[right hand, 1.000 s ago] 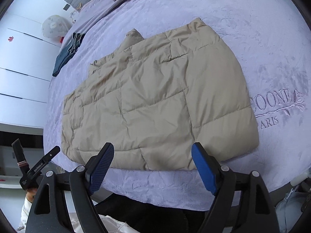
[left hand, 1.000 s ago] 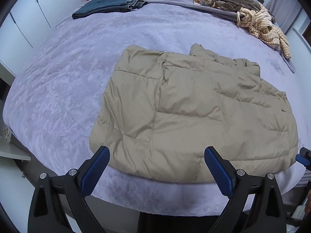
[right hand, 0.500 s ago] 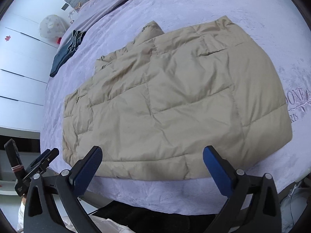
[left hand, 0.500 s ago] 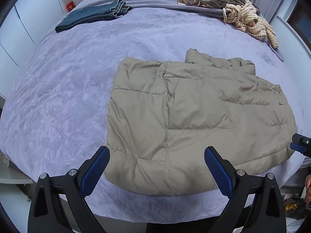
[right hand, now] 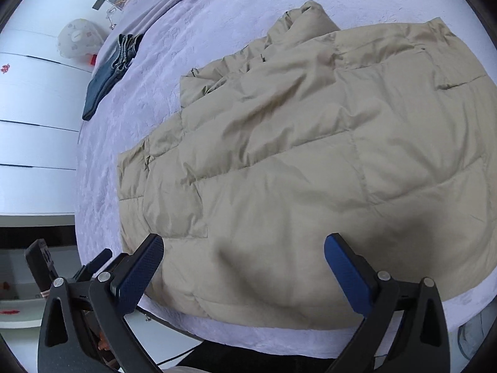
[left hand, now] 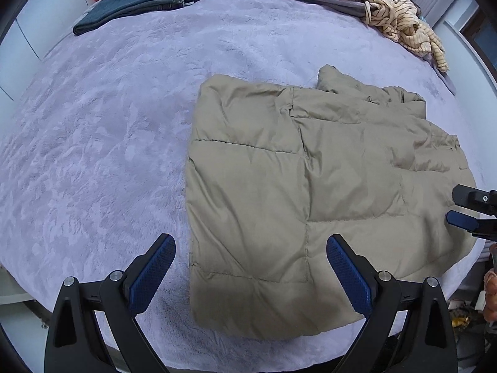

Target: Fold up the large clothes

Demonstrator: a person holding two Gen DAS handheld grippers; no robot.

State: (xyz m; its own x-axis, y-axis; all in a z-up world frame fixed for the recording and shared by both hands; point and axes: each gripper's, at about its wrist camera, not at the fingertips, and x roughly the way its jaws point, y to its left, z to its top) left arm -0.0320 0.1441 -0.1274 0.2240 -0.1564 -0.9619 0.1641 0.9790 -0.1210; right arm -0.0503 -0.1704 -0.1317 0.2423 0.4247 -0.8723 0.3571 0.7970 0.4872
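Note:
A tan quilted puffer jacket (left hand: 310, 186) lies flat on the lilac bedspread (left hand: 108, 140), near the bed's front edge. It also shows in the right wrist view (right hand: 310, 155). My left gripper (left hand: 250, 267) is open and empty, hovering over the jacket's near left corner. My right gripper (right hand: 243, 270) is open and empty, hovering over the jacket's near edge at its other end. The right gripper's tips also show at the right edge of the left wrist view (left hand: 472, 211).
Folded blue jeans (left hand: 139, 3) lie at the bed's far left. A heap of striped and brown clothes (left hand: 388, 12) lies at the far right. White cabinet fronts (right hand: 31, 108) stand beside the bed. The bed edge (right hand: 264, 338) runs just under my grippers.
Both grippers have moved forward and closer to the jacket, so it fills more of each view. The right gripper's tips now reach over the jacket's right end. Both stay open.

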